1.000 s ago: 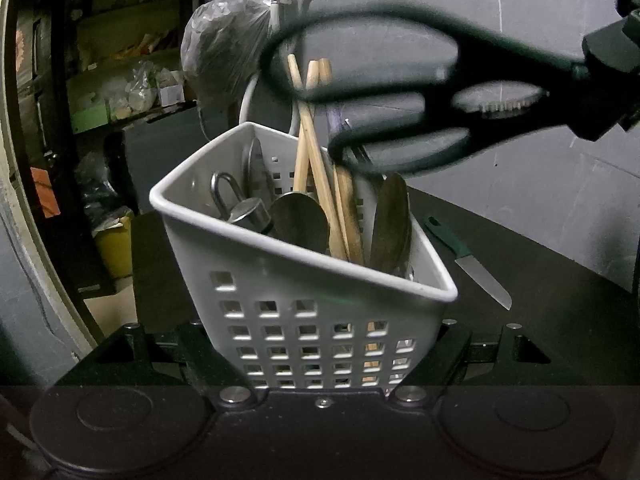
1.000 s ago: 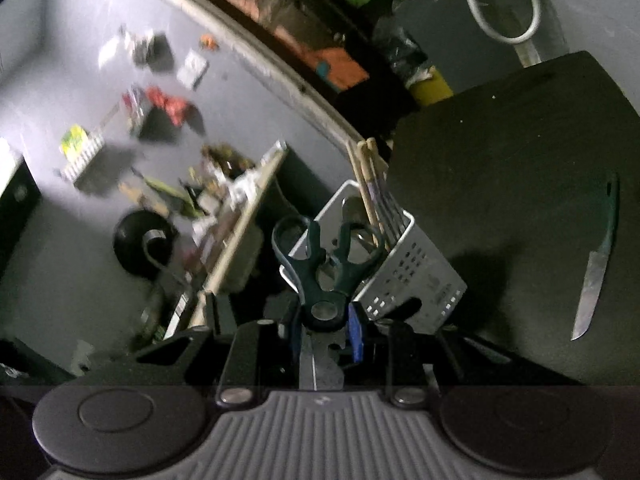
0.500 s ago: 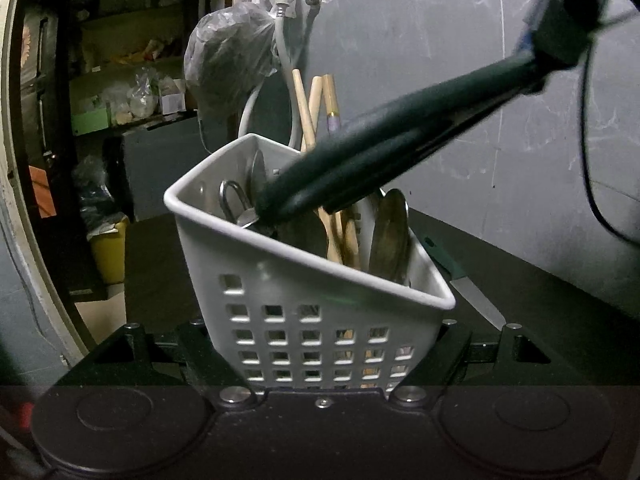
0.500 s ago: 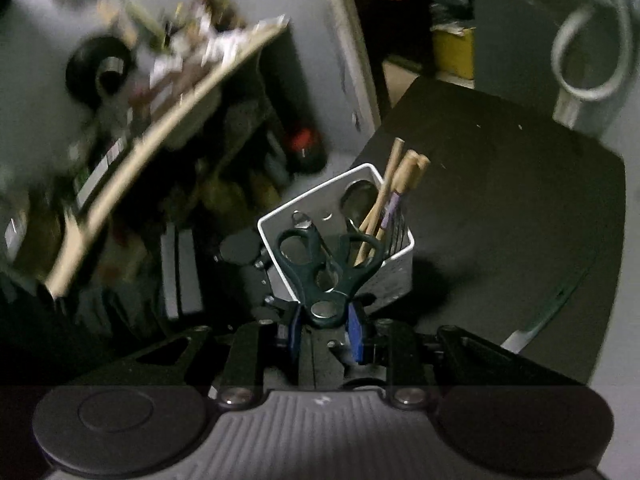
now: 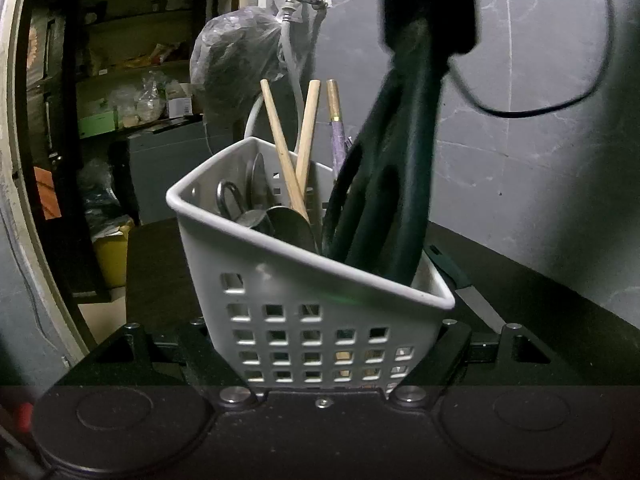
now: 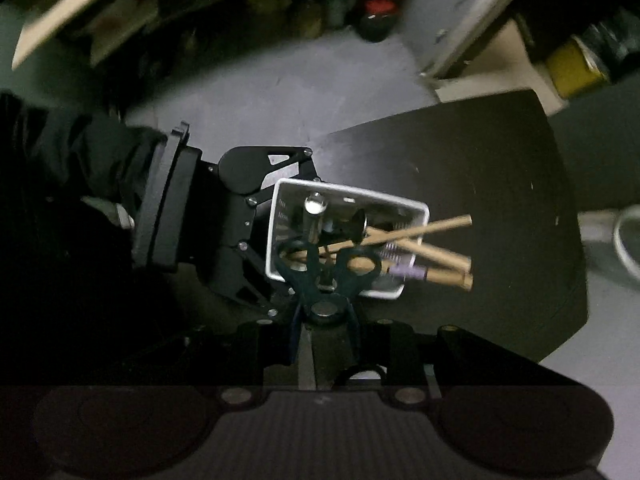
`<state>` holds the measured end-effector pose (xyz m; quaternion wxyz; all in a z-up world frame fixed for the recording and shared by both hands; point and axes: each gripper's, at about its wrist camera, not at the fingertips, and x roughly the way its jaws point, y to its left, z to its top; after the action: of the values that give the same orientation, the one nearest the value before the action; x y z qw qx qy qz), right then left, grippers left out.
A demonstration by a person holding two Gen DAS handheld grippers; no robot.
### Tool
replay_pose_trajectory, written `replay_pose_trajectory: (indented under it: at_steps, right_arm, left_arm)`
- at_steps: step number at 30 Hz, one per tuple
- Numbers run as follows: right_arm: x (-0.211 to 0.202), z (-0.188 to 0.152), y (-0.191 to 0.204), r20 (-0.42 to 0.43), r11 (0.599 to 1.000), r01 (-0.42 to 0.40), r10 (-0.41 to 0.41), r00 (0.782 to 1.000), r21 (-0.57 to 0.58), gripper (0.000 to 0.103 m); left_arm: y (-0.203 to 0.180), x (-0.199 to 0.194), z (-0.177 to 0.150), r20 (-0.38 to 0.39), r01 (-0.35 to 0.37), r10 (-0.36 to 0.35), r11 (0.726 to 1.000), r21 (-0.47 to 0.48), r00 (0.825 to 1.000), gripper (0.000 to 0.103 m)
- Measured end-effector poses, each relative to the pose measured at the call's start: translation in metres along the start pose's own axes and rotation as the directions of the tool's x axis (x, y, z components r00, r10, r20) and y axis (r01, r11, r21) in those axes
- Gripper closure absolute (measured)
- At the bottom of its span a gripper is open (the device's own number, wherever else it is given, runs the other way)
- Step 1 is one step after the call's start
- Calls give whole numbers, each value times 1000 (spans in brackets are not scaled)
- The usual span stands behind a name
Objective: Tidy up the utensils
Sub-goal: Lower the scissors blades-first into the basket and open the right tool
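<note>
Left jaws clamp the white caddy [image 5: 320,320] (table edge near); right jaws grip scissors [image 6: 326,272], handles inside its rim.

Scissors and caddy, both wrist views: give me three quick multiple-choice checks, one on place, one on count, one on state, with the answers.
1. Where are the scissors' handle loops?
A. Flat on the table
B. Down inside the white caddy
C. On the floor

2. How many plain wooden sticks stand up out of the caddy, seen from the left wrist?
A. Two
B. Five
C. None

3. What is the left gripper doing?
A. Hanging open away from everything
B. Holding a knife
C. Clamping the caddy's base between its fingers

Answers:
1 B, the loops dip below the rim while the right gripper grips the blade end from above.
2 A, two plain sticks cross, beside a purple-banded handle.
3 C, both fingers press the caddy's lower sides.
</note>
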<state>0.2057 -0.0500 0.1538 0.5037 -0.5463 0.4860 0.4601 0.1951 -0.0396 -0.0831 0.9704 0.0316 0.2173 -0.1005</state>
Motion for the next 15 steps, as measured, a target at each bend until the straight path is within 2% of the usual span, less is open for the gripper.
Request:
replay_pose_trajectory:
  at_steps: [2,4,6,8,12,15]
  right_arm:
    - [3,11,6,-30,999,6,-8,1000,-51,75]
    - [3,22,9,-32,996,23,-26,999,-83,70]
    - [-2,27,9,-16,994,27,-29,999,-103,56]
    - [-10,28,8,10,994,36,-36,999,-103,55]
    - [-37,15,1,102,994,68,-59,993,-85,38]
    - [-71,-3,-7,214,994,112,-105,971,-18,30]
  left_arm:
    - [0,1,1,1,-1,1,1000,-2,1000,23]
    - [-1,1,2,0,-4,4,1000,-6,1000,23]
    - [-2,0,0,0,-8,8,1000,-8,1000,23]
    - [-2,-1,1,-2,-11,11,1000,-12,1000,23]
    - [-4,-1,1,-8,-15,15,1000,-11,1000,24]
    - [-4,-1,1,-12,-18,18,1000,-8,1000,24]
